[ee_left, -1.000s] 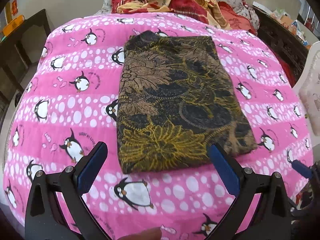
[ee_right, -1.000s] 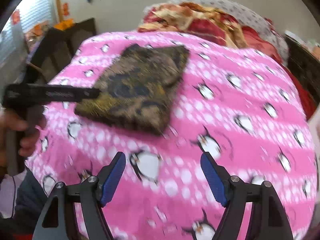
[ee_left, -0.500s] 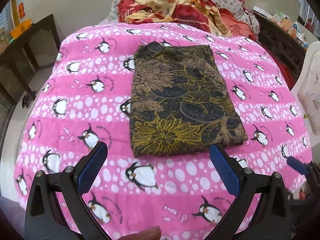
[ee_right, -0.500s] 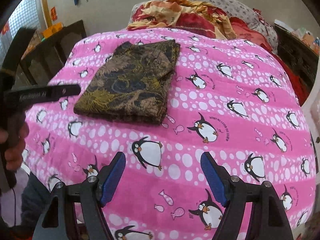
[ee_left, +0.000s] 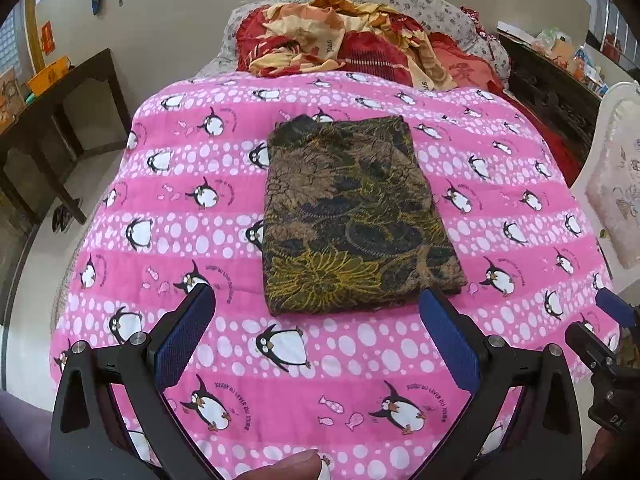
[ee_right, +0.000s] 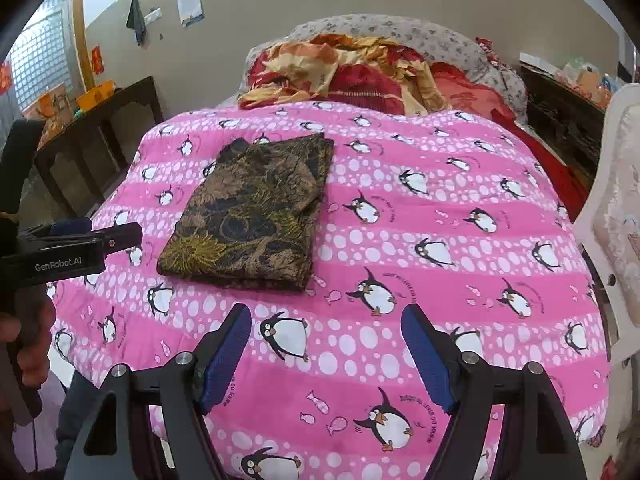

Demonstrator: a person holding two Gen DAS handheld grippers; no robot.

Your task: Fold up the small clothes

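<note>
My left wrist camera looks down the pink penguin-print quilt (ee_left: 168, 216) from its near edge; my right one sits further right, facing likewise. Both share the folded brown floral cloth (ee_left: 352, 216).

Bed, pink penguin blanket (ee_left: 200, 240); folded brown garment (ee_left: 352, 216), rumpled bedding (ee_left: 344, 48) atop.

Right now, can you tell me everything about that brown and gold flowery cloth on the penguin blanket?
The brown, black and gold flower-patterned folded cloth is a thin printed fabric folded into a neat, layered rectangle. It lies flat on the pink penguin-print blanket, near the bed's middle. Its far left corner looks slightly rumpled. Only the blanket touches it; both grippers are open and held back from it.
</note>
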